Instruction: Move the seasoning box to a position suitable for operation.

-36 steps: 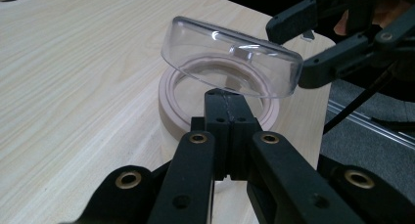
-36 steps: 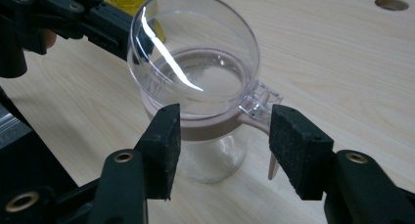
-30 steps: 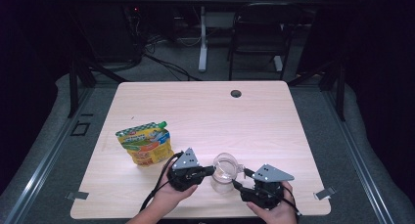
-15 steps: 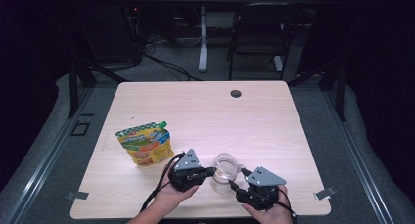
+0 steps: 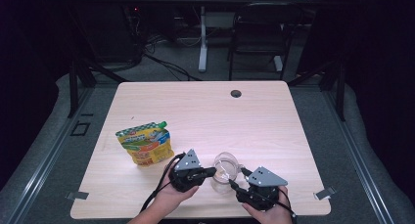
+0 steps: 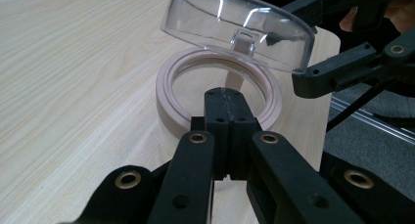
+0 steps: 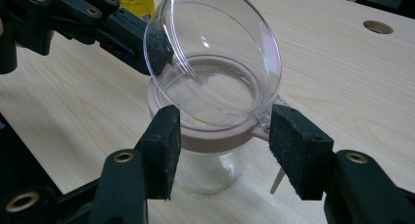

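A small clear glass jar [image 5: 224,177] with a beige ring collar stood upright near the tabletop's [image 5: 205,111] near edge, its clear domed lid [image 6: 240,26] tilted open. The left claw [image 5: 211,171], jaws closed, rested at the collar; the right claw [image 7: 222,153] straddled the collar, wide.

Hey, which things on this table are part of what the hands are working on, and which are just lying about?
In use:
- glass jar
- its clear hinged lid, tipped open
- left gripper, shut at the jar's rim
- right gripper, open around the jar

Lying about:
- colourful pouch
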